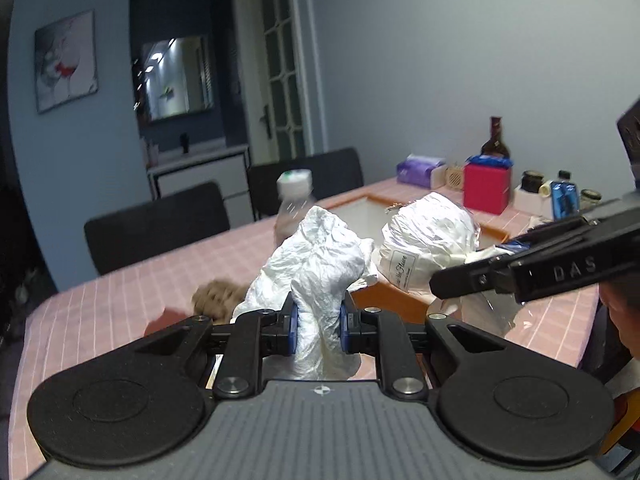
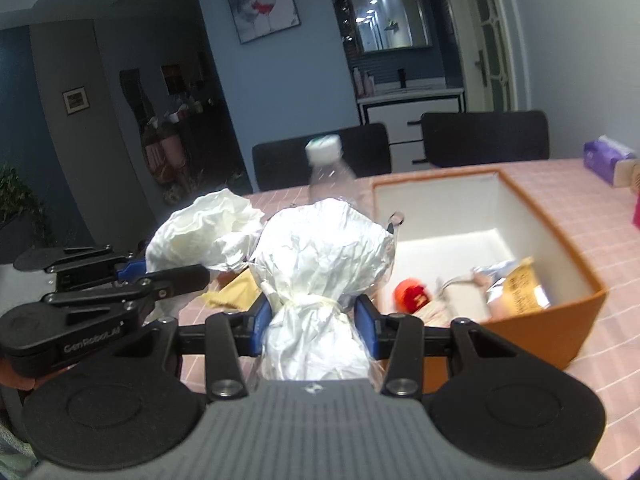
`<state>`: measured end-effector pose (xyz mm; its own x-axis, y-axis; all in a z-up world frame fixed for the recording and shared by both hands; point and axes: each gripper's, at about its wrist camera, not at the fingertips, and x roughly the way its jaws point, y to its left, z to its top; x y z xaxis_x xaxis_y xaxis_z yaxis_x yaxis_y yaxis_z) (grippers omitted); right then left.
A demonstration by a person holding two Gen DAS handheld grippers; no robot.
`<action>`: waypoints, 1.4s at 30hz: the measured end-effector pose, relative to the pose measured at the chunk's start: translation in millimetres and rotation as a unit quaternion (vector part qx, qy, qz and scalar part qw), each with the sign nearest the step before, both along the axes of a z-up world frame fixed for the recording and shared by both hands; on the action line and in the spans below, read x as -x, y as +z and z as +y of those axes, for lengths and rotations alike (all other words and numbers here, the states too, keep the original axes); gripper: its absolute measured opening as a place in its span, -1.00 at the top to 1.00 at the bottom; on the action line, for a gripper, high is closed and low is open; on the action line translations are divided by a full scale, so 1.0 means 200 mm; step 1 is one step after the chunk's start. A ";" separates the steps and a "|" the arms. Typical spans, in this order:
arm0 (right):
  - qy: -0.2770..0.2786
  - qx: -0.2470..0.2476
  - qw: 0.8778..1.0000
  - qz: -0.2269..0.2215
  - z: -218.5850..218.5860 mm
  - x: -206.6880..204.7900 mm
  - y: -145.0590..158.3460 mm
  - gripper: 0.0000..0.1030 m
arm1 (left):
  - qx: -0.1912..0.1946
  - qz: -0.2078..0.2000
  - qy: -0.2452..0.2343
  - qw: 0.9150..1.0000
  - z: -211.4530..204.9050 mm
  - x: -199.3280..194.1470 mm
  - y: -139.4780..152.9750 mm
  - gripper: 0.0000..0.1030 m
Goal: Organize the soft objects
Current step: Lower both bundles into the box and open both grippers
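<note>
My left gripper (image 1: 318,320) is shut on a crumpled white paper wad (image 1: 316,256), its blue pads pinching the lower part. In the right wrist view that left gripper (image 2: 132,276) is at the left, with the wad (image 2: 200,232) above it. My right gripper (image 2: 316,320) is shut on the tied neck of a white paper bundle in clear wrap (image 2: 320,248). From the left wrist, the bundle (image 1: 428,236) and the right gripper (image 1: 460,276) sit to the right. Both loads hang above the pink checked table, near the orange box (image 2: 560,320).
The orange box (image 1: 392,304) has a white inside and holds a red-capped item (image 2: 410,294) and a yellow packet (image 2: 520,284). A clear bottle (image 2: 328,172) stands behind the loads. A brown fluffy thing (image 1: 218,296) lies on the table (image 1: 120,304). A purple tissue pack (image 1: 418,168) and a red box (image 1: 486,188) stand at the far edge.
</note>
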<state>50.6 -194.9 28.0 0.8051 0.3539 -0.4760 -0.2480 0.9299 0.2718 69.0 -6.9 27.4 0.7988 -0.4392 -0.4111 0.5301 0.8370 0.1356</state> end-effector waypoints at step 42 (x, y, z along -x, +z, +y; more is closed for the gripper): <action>0.013 0.166 0.985 0.037 -0.65 -1.29 -0.25 0.08 | -0.443 -0.024 -0.009 0.896 -1.18 -0.96 -0.65 0.42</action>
